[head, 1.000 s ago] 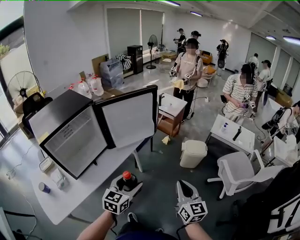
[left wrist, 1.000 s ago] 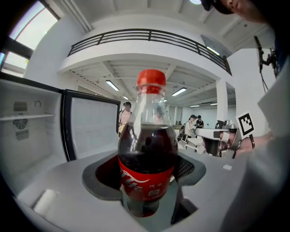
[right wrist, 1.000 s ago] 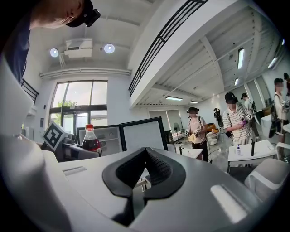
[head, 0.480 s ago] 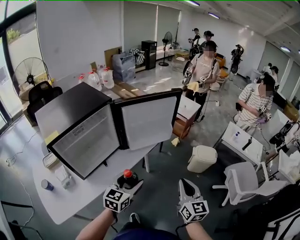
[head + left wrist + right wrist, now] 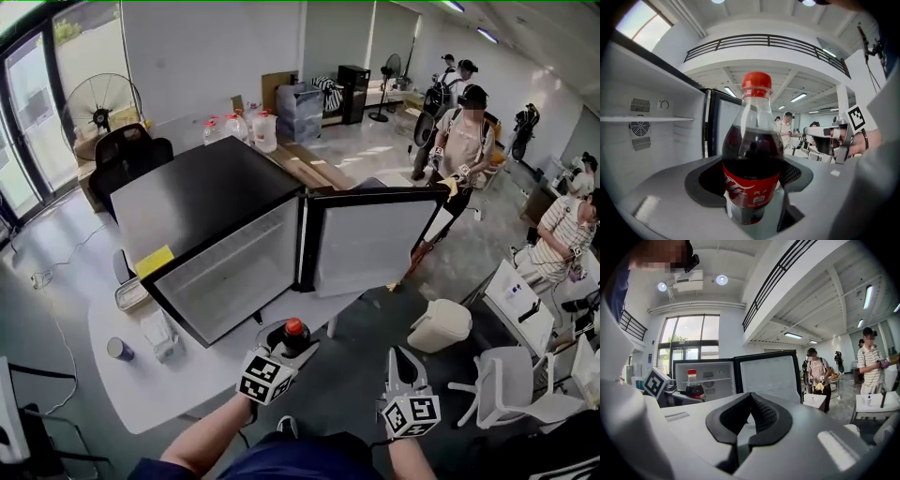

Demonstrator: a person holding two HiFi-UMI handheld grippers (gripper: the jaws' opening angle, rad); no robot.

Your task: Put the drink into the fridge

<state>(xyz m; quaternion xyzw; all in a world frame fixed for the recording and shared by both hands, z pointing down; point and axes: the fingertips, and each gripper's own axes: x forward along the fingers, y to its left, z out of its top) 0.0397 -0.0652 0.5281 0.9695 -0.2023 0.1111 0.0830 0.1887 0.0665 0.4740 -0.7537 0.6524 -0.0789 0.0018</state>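
Note:
A cola bottle (image 5: 294, 332) with a red cap stands upright in my left gripper (image 5: 286, 343), which is shut on its lower body. In the left gripper view the bottle (image 5: 753, 159) fills the middle, with the fridge's white inside (image 5: 651, 136) and shelf on the left. The black mini fridge (image 5: 202, 202) sits on a white table (image 5: 112, 384), its door (image 5: 366, 246) swung open to the right, just beyond the bottle. My right gripper (image 5: 399, 358) hangs to the right, shut and empty. The right gripper view shows its pads (image 5: 764, 416) together, with the bottle (image 5: 694, 386) before the fridge (image 5: 712, 373).
A blue cup (image 5: 119, 349) and a clear container (image 5: 161, 334) stand on the table left of the fridge. A white bin (image 5: 439, 325) and a white chair (image 5: 511, 384) are on the floor at right. A person (image 5: 461, 141) stands behind the door.
The view has swung left and closer, so the fridge now sits nearer and more central. Both grippers have advanced with it. The left one still holds the bottle.

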